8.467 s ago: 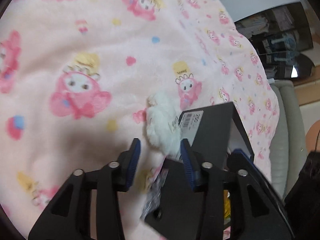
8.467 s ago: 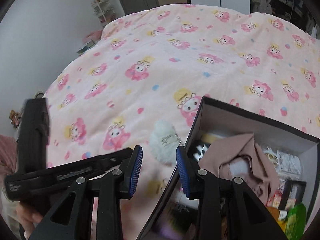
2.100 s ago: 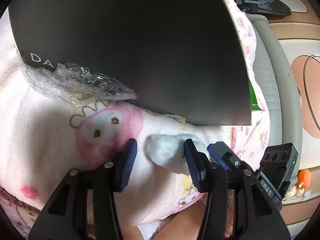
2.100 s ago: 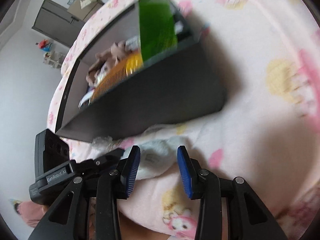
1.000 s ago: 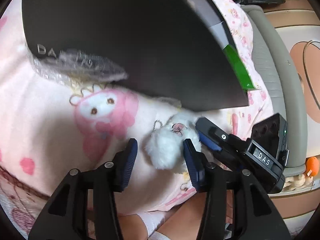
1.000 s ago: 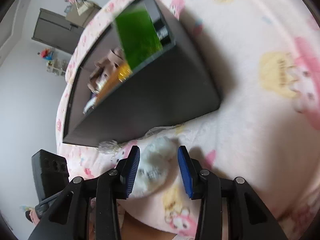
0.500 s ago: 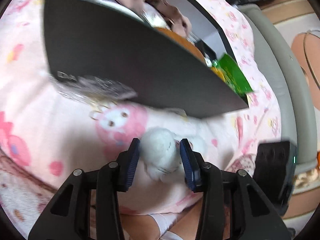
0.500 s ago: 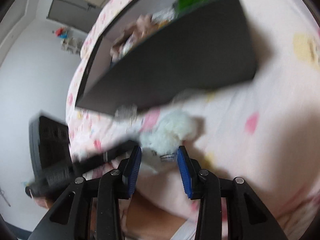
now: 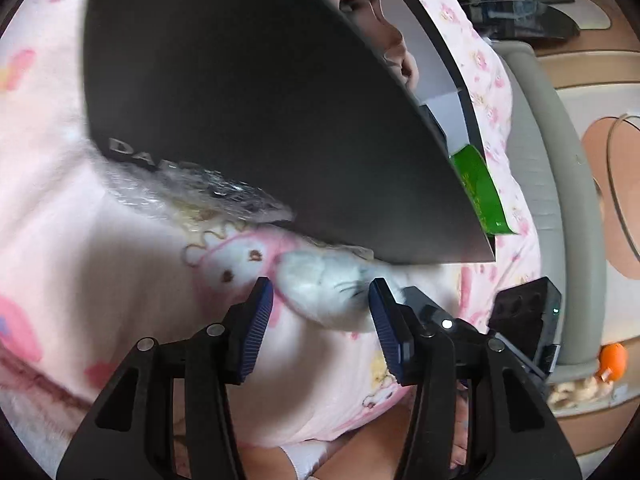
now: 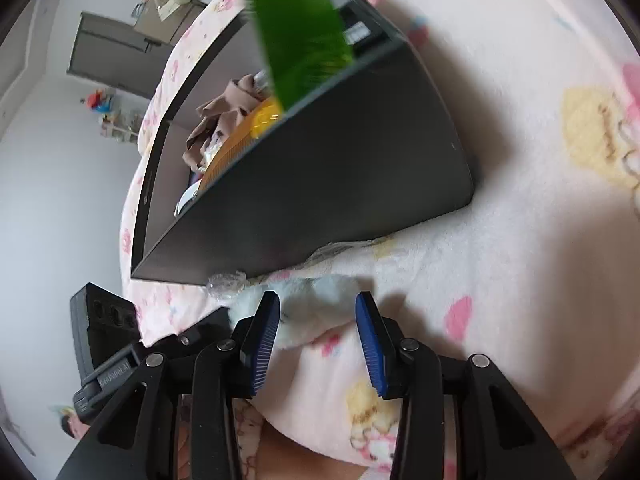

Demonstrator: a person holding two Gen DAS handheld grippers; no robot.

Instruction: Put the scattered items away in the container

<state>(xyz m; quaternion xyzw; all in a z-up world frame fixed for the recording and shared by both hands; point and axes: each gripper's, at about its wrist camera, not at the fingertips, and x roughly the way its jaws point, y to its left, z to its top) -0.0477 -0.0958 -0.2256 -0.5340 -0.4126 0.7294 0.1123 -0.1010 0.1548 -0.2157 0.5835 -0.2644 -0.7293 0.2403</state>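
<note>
White plush toy (image 9: 324, 288), fluffy and rounded, lies on the pink cartoon-print blanket (image 9: 120, 272) in the lower centre of both views, just below the black box (image 9: 240, 100). The left gripper (image 9: 320, 320) and right gripper (image 10: 316, 320) both stand open around it, neither pressing in.

Black angular frames, silver screws, ribbed blue fingers (image 9: 258, 320), bare skin below
</note>
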